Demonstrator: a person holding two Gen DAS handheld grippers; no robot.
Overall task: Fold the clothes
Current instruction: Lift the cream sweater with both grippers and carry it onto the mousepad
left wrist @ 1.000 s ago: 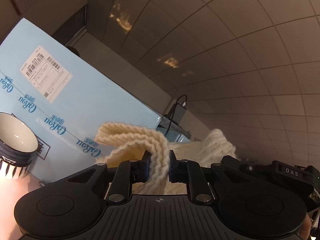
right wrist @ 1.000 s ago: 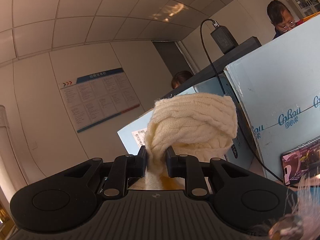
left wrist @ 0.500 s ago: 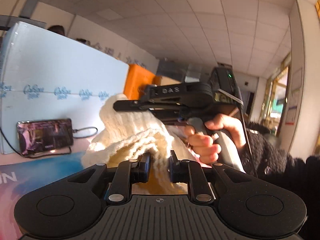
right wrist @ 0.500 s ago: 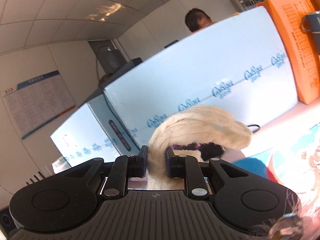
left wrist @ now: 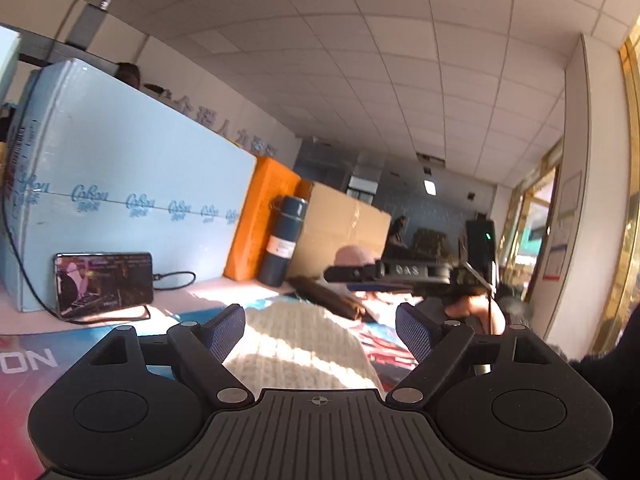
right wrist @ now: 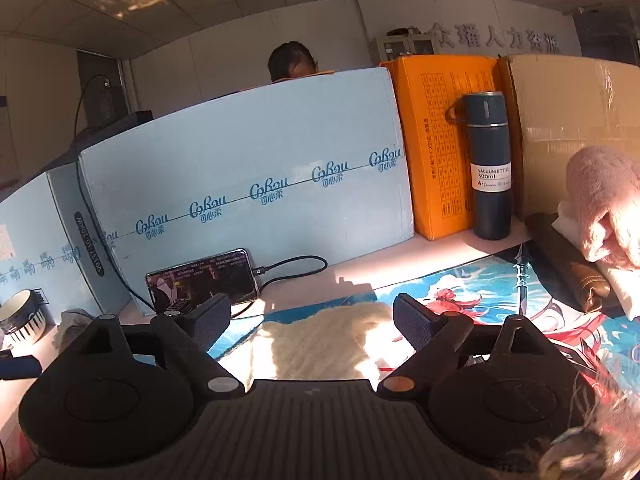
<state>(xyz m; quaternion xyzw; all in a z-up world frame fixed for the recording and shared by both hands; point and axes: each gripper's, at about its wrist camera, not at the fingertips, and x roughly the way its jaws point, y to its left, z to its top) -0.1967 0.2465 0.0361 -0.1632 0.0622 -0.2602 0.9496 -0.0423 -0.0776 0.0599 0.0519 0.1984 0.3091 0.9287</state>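
Both the left gripper (left wrist: 320, 330) and right gripper (right wrist: 312, 320) stand wide open, holding nothing. The cream knit garment (left wrist: 296, 348) lies on the printed mat (right wrist: 472, 292) beneath them, its near edge hidden behind the gripper bodies.

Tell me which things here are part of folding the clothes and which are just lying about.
Job: cream knit, left gripper, right gripper, both open.

Lying about: phone, flask, blue box, orange box, pink cloth, cup.

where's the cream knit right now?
The cream knit lies on the printed mat, in both wrist views, just ahead of the open right gripper and left gripper, in front of the phone.
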